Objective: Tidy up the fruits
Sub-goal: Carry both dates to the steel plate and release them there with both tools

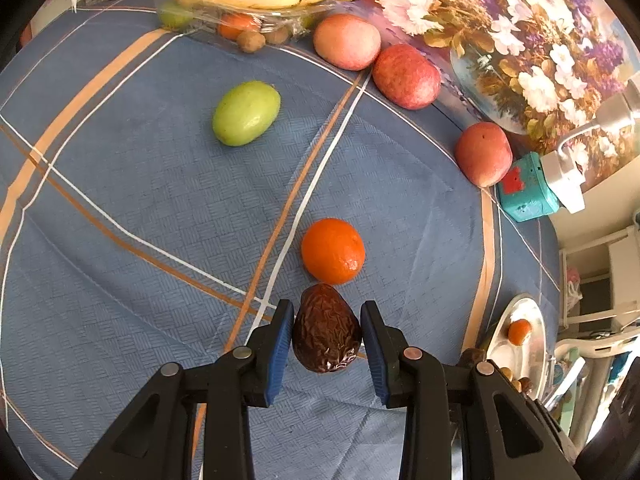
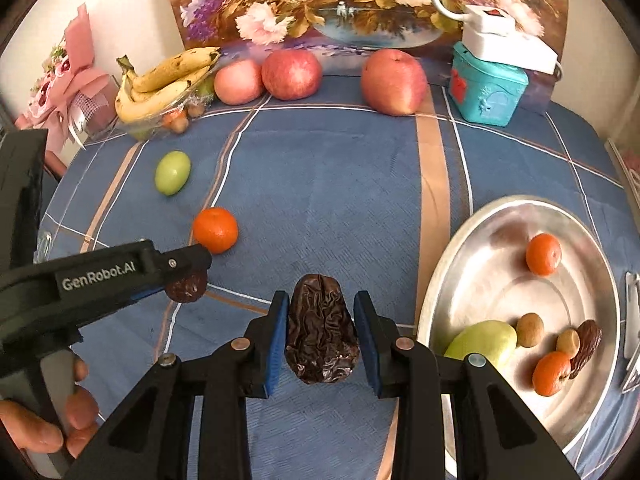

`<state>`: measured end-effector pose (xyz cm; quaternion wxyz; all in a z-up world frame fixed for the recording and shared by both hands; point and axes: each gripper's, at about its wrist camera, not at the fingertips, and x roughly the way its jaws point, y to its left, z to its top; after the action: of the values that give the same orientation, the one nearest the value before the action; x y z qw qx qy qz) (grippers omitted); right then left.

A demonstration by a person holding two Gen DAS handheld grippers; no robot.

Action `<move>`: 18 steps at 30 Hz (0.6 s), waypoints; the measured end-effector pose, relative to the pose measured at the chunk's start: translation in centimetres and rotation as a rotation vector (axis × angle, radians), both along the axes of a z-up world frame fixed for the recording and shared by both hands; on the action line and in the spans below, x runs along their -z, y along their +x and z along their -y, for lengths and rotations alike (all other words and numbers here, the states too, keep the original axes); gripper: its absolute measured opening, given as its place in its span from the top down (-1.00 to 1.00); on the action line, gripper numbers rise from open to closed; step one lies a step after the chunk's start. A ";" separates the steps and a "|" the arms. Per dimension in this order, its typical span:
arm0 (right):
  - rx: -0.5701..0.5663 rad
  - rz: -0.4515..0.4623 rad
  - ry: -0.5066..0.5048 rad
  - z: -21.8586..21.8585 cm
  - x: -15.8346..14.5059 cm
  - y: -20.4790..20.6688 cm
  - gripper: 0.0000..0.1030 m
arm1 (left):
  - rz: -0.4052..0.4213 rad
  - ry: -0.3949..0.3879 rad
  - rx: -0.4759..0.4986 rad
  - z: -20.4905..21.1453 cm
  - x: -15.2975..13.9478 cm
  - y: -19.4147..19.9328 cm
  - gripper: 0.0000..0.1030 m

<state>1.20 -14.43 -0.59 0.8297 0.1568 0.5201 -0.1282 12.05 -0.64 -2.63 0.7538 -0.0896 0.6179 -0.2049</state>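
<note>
My left gripper (image 1: 326, 320) is shut on a wrinkled dark brown date (image 1: 326, 330), just short of an orange mandarin (image 1: 333, 251). It shows from the side in the right wrist view, holding that date (image 2: 187, 287). My right gripper (image 2: 321, 314) is shut on another dark date (image 2: 322, 330), left of the silver plate (image 2: 480, 248). The plate holds mandarins (image 2: 543, 254), a green fruit (image 2: 482, 342), small brown nuts (image 2: 530, 330) and a date (image 2: 587, 346). A green fruit (image 1: 246, 113) and the loose mandarin (image 2: 215, 229) lie on the blue cloth.
Three red apples (image 2: 394, 82) line the back edge by a flower picture. A clear tray with bananas (image 2: 166, 84) stands back left, a teal box (image 2: 486, 88) with a white adapter back right. A pink gift box (image 2: 68, 80) sits far left.
</note>
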 end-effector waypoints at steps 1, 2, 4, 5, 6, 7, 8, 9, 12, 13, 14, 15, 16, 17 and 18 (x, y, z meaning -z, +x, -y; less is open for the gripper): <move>0.001 0.001 0.001 0.1 0.1 0.0 0.33 | 0.002 0.002 0.001 0.1 0.0 0.0 0.28; 0.006 0.001 0.002 0.3 0.0 0.0 0.33 | 0.006 0.007 0.004 0.2 -0.1 0.0 0.28; 0.022 -0.001 0.002 0.8 0.0 -0.2 0.33 | 0.011 0.011 0.011 0.5 -0.1 -0.1 0.28; 0.025 -0.001 0.001 1.0 0.1 -0.3 0.33 | 0.013 0.012 0.016 0.6 -0.2 -0.2 0.28; 0.029 0.000 0.000 1.2 0.0 -0.3 0.33 | 0.016 0.013 0.023 0.8 -0.2 -0.3 0.28; 0.035 -0.001 -0.001 1.4 0.0 -0.4 0.33 | 0.021 0.015 0.029 1.1 -0.4 -0.5 0.28; 0.041 -0.001 -0.001 1.6 -0.1 -0.5 0.33 | 0.024 0.016 0.033 1.2 -0.5 -0.6 0.28; 0.046 0.001 0.001 1.9 -0.1 -0.6 0.33 | 0.032 0.020 0.040 1.5 -0.7 -0.8 0.28; 0.058 0.012 0.016 2.5 -0.4 -1.0 0.33 | 0.057 0.033 0.061 2.3 -1.2 -1.4 0.28; 0.061 0.014 0.017 2.6 -0.5 -1.1 0.33 | 0.063 0.036 0.067 2.5 -1.4 -1.5 0.28; 0.065 0.016 0.018 2.8 -0.6 -1.2 0.33 | 0.072 0.038 0.076 2.9 -1.6 -1.8 0.28; 0.070 0.018 0.019 3.0 -0.8 -1.3 0.33 | 0.078 0.037 0.086 3.2 -1.8 -2.1 0.28; 0.078 0.021 0.021 3.3 -0.9 -1.5 0.33 | 0.083 0.035 0.094 3.5 -2.0 -2.3 0.28; 0.089 0.026 0.024 3.6 -1.1 -1.7 0.33 | 0.087 0.032 0.105 3.9 -2.2 -2.6 0.28; 0.099 0.029 0.026 3.9 -1.2 -1.9 0.33 | 0.093 0.025 0.123 4.5 -2.4 -3.0 0.28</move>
<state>-0.73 -18.31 0.60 0.8277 0.1947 0.5014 -0.1600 9.04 -5.12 -0.18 0.7687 -0.0324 0.5891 -0.2469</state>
